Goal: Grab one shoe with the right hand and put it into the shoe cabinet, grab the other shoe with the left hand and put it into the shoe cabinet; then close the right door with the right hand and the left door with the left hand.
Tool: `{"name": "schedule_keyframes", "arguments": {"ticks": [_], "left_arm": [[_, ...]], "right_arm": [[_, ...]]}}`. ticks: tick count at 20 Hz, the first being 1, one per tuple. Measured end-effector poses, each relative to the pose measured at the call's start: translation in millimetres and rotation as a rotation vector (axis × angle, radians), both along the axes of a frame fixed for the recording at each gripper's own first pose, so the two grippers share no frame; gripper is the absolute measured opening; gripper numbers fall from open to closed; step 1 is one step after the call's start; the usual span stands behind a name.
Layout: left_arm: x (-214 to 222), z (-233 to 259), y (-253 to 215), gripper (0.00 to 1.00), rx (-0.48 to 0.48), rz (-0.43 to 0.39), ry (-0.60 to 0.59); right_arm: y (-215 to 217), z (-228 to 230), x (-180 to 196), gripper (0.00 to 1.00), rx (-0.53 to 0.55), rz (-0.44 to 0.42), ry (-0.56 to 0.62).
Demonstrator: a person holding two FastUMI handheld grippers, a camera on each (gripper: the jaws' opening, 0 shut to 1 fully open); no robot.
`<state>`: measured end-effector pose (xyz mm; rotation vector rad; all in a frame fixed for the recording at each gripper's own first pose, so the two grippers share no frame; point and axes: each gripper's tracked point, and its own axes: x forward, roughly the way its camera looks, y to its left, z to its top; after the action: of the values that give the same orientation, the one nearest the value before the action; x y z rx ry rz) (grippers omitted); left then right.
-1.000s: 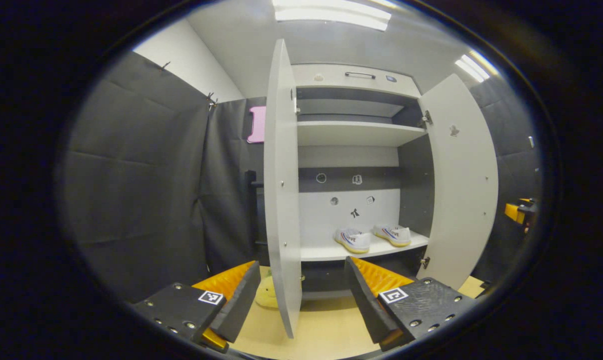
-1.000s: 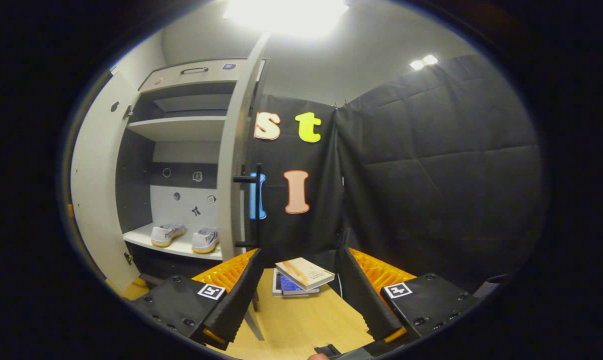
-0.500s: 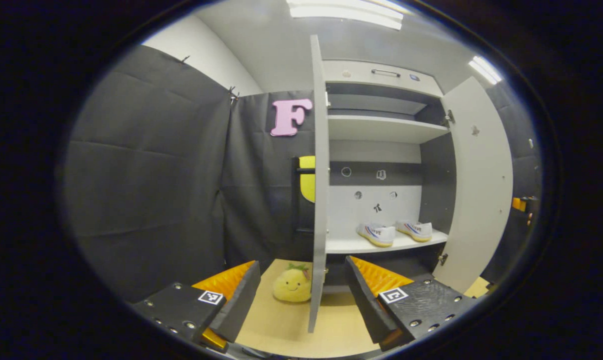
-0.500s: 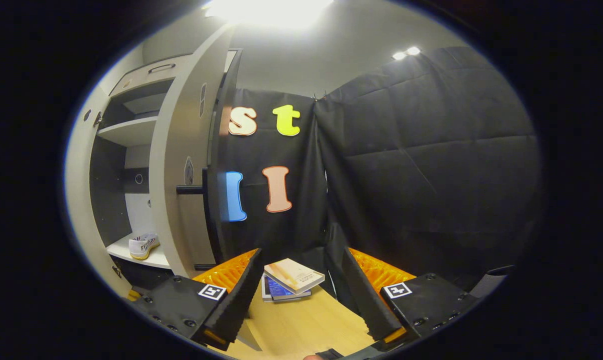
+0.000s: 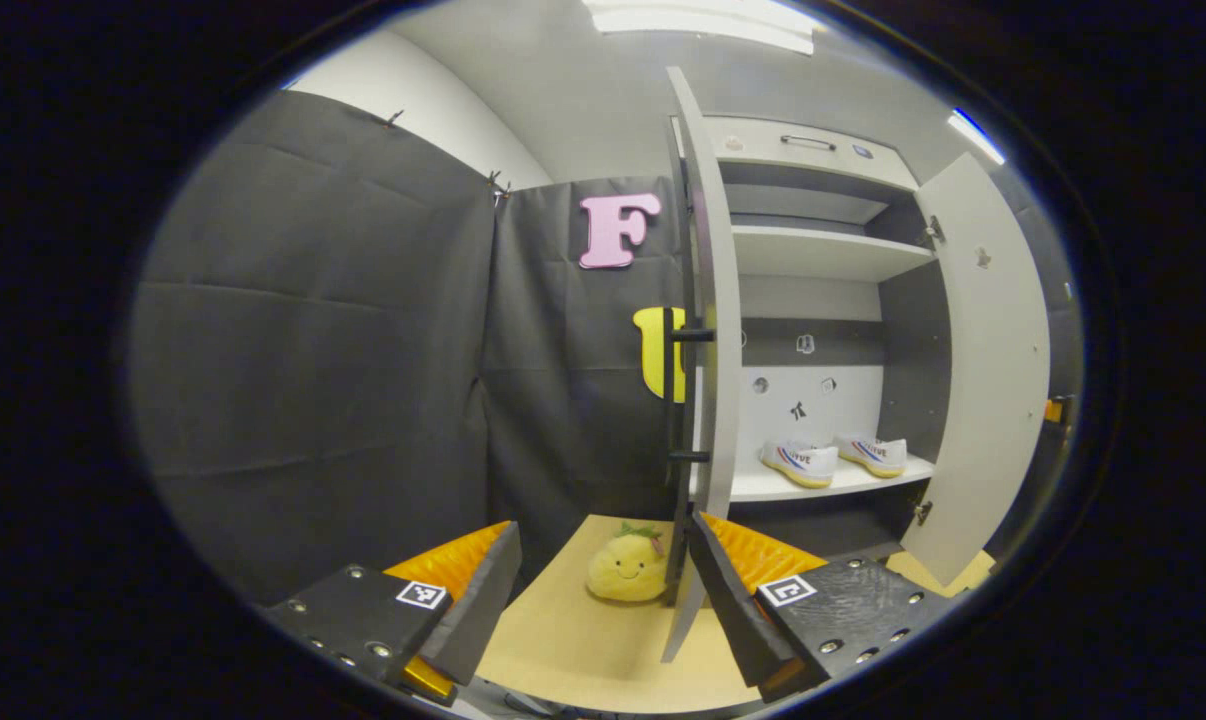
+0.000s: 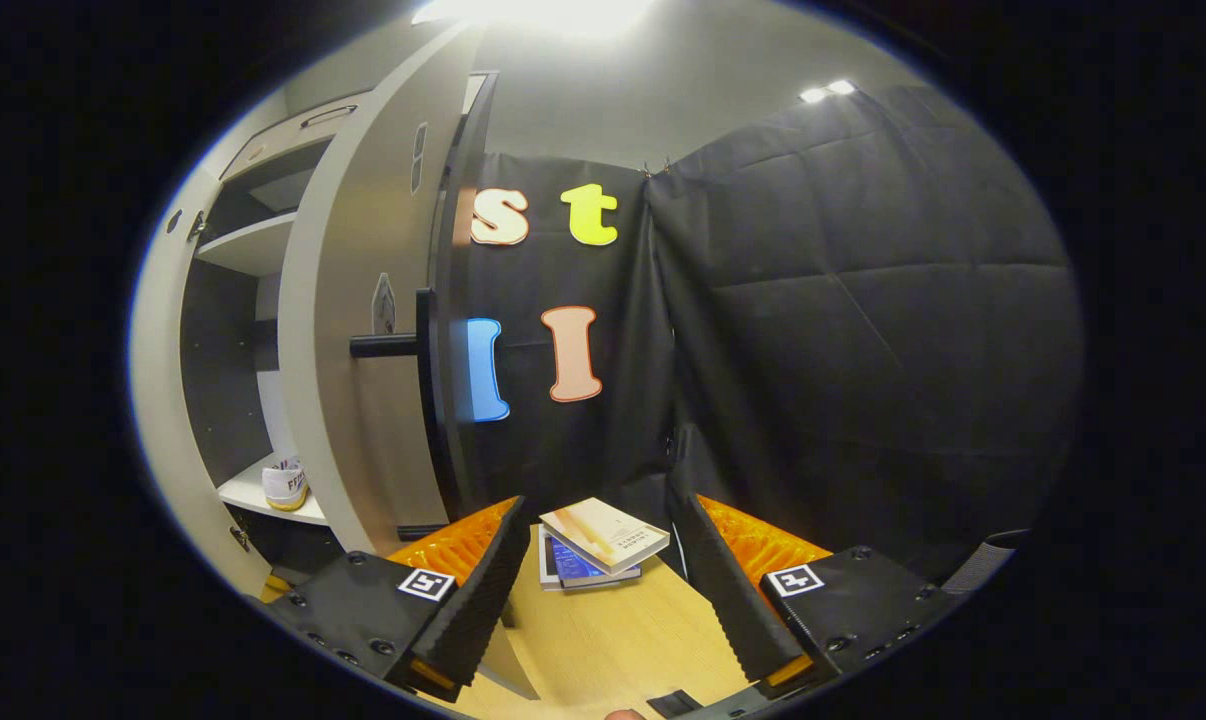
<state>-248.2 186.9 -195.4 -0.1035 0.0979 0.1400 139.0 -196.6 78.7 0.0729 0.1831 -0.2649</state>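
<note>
Fingers [image 5: 483, 590] of both grippers spread wide, holding nothing.

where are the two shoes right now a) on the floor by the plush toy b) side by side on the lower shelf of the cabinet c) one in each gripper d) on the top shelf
b: in the left gripper view the two shoes sit side by side on the lower shelf of the open cabinet, and both grippers are open and empty.

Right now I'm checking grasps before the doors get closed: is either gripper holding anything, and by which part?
Nothing is held. The left gripper and right gripper are open; both shoes sit on the cabinet shelf.
</note>
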Motion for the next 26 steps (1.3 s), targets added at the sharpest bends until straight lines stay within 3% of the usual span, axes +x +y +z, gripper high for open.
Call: {"name": "schedule_keyframes", "arguments": {"ticks": [10, 16, 21, 26], "left_arm": [[12, -6, 13, 0.96, -0.02, 0.002, 0.003], [16, -7, 12, 0.96, -0.028, -0.016, 0.003], [18, -8, 16, 0.96, -0.037, -0.018, 0.006], [30, -11, 15, 0.96, -0.043, -0.022, 0.012]], "right_arm": [[14, 7, -3, 0.97, -0.033, 0.022, 0.003], [53, 12, -5, 0.97, -0.032, 0.115, -0.016], [64, 12, -7, 0.97, -0.029, 0.124, -0.013], [95, 13, -2, 0.97, -0.018, 0.199, -0.021]]}}
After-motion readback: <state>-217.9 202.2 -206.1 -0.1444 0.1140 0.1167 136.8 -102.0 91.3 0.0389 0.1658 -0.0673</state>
